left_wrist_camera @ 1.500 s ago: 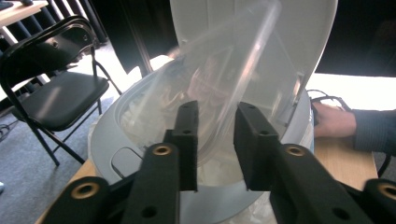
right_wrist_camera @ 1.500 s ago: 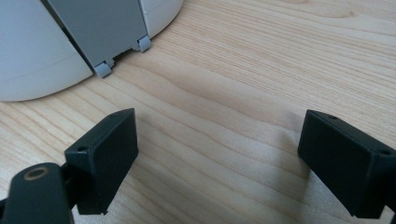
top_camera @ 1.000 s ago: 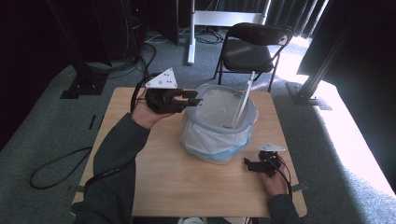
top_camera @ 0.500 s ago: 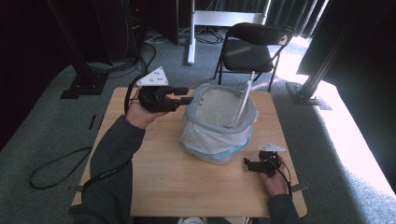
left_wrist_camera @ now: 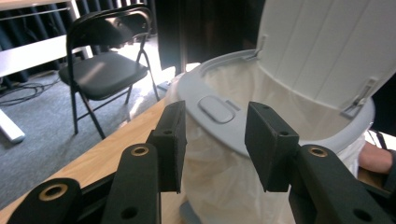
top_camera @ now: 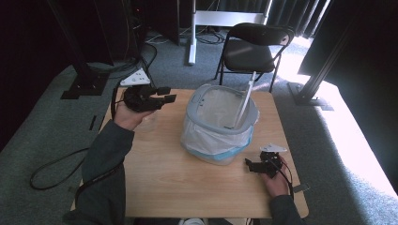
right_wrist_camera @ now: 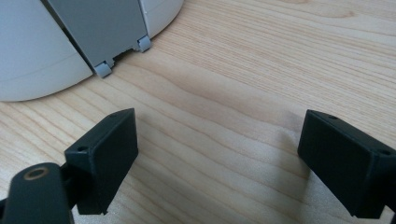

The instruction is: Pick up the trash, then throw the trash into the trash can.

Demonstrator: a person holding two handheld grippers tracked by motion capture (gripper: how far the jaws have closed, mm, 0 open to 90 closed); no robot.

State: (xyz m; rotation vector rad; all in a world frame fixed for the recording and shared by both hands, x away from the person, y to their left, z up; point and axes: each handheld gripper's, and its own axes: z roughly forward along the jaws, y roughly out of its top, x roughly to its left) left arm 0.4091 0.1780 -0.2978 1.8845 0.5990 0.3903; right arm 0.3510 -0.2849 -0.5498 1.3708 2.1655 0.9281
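A grey bin (top_camera: 192, 112) stands in the middle of the wooden table (top_camera: 187, 187), lined with a white plastic bag (top_camera: 211, 140); its lid (top_camera: 245, 101) is tipped upright. My left gripper (top_camera: 168, 94) hovers open, a short way left of the bin's rim, with nothing between its jaws. In the left gripper view, the open left gripper (left_wrist_camera: 217, 140) faces the bin's rim (left_wrist_camera: 217, 108) and the raised lid (left_wrist_camera: 327, 46). My right gripper (top_camera: 249, 165) rests low on the table by the bin's front right. In the right gripper view, the right gripper (right_wrist_camera: 215, 154) is wide open over bare wood, the bin's base (right_wrist_camera: 37, 60) just beyond.
A black folding chair (top_camera: 256, 47) stands behind the table, also seen as the chair (left_wrist_camera: 102, 65) in the left gripper view. Black stand feet and cables lie on the grey carpet at the far left. The table (right_wrist_camera: 233, 70) has bare wood in front of the bin.
My left gripper has drawn back to the left, away from the bin's rim where its jaws were a second ago. The right gripper and the bin have stayed put.
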